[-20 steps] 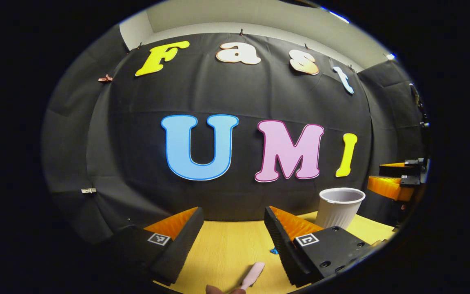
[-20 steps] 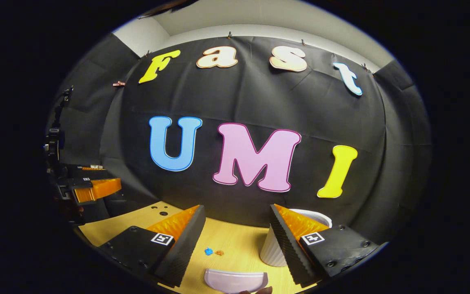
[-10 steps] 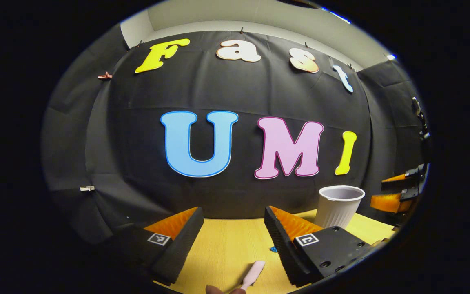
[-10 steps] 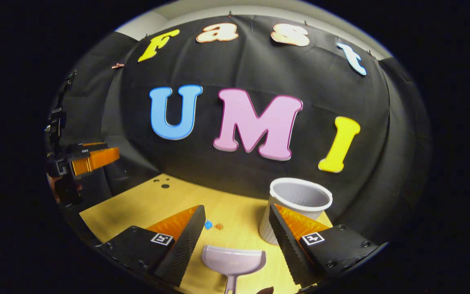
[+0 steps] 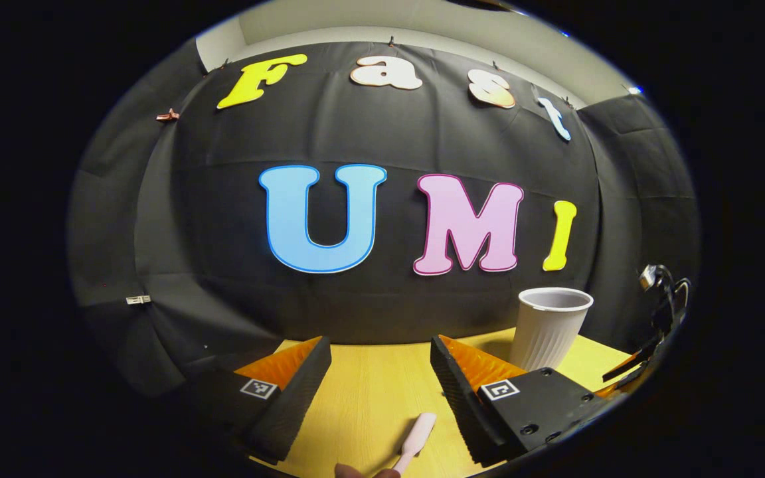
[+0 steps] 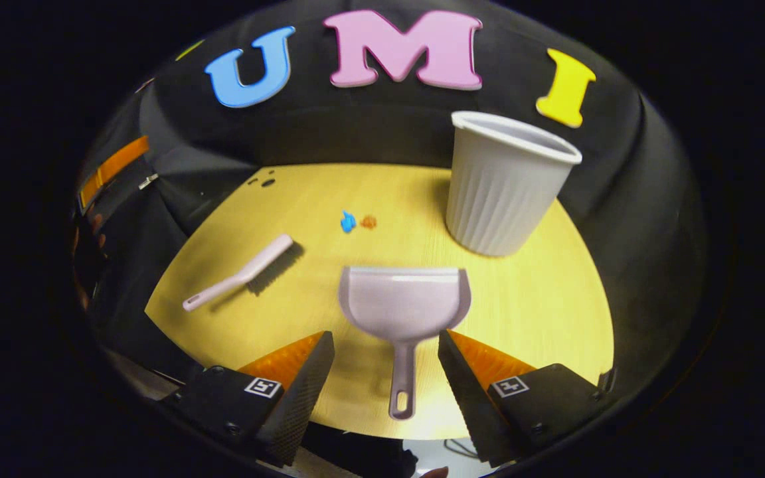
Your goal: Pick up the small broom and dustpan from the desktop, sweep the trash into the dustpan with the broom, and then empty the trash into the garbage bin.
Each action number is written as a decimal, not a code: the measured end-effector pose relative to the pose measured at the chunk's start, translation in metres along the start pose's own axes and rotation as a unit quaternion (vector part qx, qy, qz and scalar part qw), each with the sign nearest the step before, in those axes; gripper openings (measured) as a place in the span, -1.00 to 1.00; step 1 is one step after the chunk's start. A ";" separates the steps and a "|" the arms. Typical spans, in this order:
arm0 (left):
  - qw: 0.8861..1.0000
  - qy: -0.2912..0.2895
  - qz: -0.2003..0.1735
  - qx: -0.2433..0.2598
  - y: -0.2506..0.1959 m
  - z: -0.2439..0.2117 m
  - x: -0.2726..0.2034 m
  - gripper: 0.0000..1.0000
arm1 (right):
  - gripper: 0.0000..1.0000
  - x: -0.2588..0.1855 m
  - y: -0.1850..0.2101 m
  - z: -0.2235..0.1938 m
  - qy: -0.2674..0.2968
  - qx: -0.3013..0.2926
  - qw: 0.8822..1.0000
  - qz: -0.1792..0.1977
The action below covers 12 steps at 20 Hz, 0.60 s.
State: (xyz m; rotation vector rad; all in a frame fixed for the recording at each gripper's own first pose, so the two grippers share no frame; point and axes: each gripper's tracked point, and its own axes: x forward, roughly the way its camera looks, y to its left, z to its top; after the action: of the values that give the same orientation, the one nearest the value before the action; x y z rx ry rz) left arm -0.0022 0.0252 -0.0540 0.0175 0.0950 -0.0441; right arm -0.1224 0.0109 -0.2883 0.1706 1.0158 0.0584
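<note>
Pale lilac dustpan (image 6: 404, 307) lies mid-frame on the tabletop (image 6: 542, 312) — its handle between the right gripper (image 6: 386, 372)'s wide-open, empty fingers. Broom (image 6: 240, 272) at left; left gripper (image 5: 380, 373) open, empty.

We note the left gripper (image 5: 380, 372): two wedge-shaped fingers (image 5: 289, 392) with ribbed inner faces, set on flat dark mounting blocks. Each block carries a small square black-and-white marker (image 5: 257, 388) and round screw heads (image 5: 525, 429).

The right gripper (image 6: 386, 372) is built alike: ribbed wedge fingers (image 6: 472, 392), a square marker (image 6: 510, 385) on each block, screws (image 6: 228, 428) near the corners.

At the far right of the left gripper view we see the other gripper's body edge-on, with looped cable (image 5: 671, 292) and a metal fitting above it.
</note>
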 end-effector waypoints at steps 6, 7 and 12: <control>1.000 0.011 -0.002 -0.009 0.005 -0.013 0.001 0.91 | 0.93 0.062 -0.020 -0.051 0.108 -0.004 0.994 -0.033; 1.000 0.012 -0.002 -0.009 0.006 -0.015 0.002 0.91 | 0.93 0.069 -0.021 -0.058 0.122 -0.009 0.992 -0.038; 1.000 0.022 0.002 -0.002 0.014 -0.025 0.001 0.91 | 0.85 0.105 -0.027 -0.078 0.176 -0.011 0.983 -0.051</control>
State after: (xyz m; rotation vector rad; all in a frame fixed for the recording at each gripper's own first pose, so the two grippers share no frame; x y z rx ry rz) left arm -0.0026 0.0397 -0.0792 0.0144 0.1391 -0.0388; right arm -0.1339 0.0068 -0.4212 0.0886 1.3741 0.0071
